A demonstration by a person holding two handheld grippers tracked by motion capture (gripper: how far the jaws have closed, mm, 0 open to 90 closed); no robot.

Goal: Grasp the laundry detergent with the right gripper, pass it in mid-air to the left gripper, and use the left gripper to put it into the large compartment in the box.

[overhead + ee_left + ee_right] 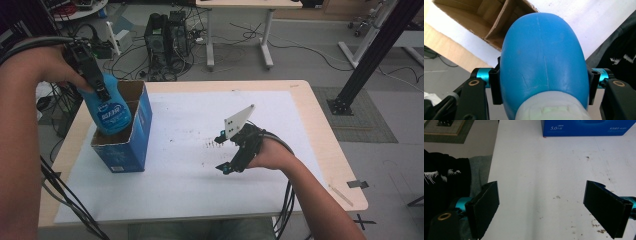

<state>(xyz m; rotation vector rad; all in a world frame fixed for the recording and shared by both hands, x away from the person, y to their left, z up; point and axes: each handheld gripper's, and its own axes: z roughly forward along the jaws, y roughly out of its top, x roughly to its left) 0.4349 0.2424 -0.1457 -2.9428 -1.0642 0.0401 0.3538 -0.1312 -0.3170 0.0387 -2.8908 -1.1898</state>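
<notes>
Left hand (60,67) raised, tilting bottle (107,107) into box (142,125)

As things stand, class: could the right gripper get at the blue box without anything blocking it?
Probably yes. The right gripper rests on the table with its jaws open and empty, and the white sheet between it and the blue box lies bare.

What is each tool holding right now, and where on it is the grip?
The left tool clamps the blue bottle across its body near the white cap end, over the open blue box. The right tool is open, holding nothing.
</notes>
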